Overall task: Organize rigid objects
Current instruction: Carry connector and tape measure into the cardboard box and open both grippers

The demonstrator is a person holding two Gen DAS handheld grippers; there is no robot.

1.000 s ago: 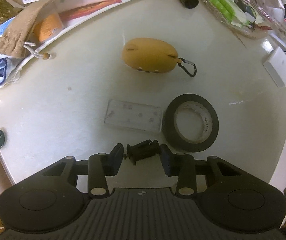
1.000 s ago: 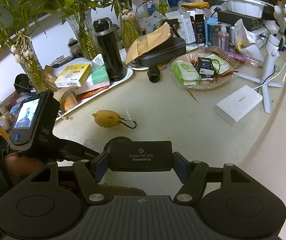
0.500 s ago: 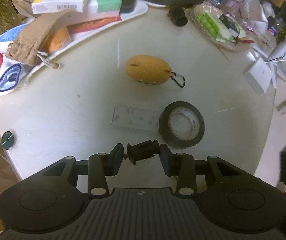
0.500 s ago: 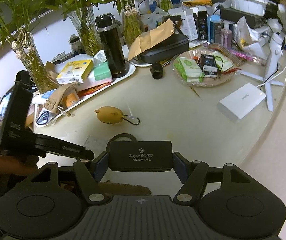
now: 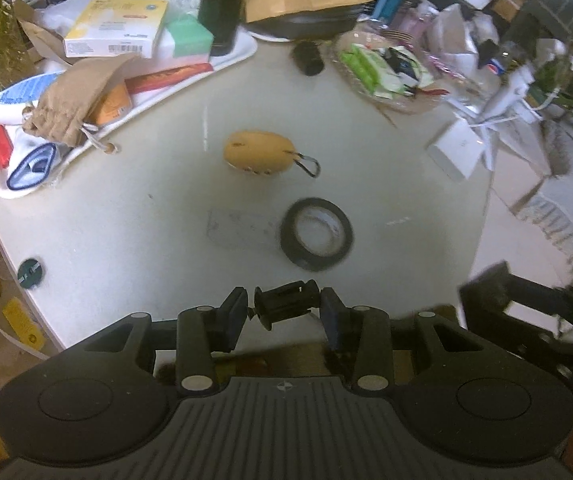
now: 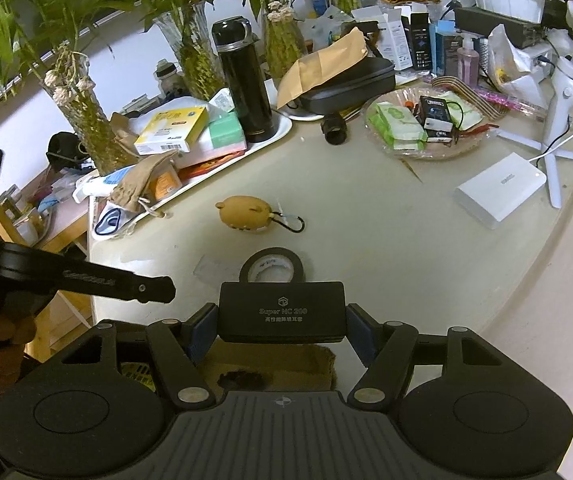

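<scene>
1. Plug [image 5: 286, 305]: a small black flanged part, clamped end to end between the pads of the left tool [image 5: 282, 312]. It hangs clear above the near edge of the surface [image 5: 134, 216].
2. Case [image 6: 282, 312]: a flat black box with printed lettering, gripped across its width by the right tool [image 6: 282, 330]. It is also held clear of the surface.
3. Change, left side: compared with one second ago, the left-wrist view takes in much more of the surface, and the tape [image 5: 317, 239], the clear plate [image 5: 240, 231] and the pig [image 5: 258, 155] all appear smaller and farther. The left tool has risen and drawn back, carrying the plug with it.
4. Change, right side: none. The right-wrist view is nearly identical to the earlier one and the case sits the same way in the grip.
5. In the right-wrist view, the left tool's arm now lies at 9 o'clock, higher than before.
6. Layout in the left-wrist view: tape at 12 o'clock from the plug, plate touching the tape at its 9 o'clock, pig beyond both, tray [image 5: 242, 50] at 11 o'clock.
7. Meaning for the task: both picks appear complete. The transport stage is judged to be under way for the plug. No destination is identifiable in either view.
8. Remaining loose items: tape, plate and pig are not yet collected.
</scene>
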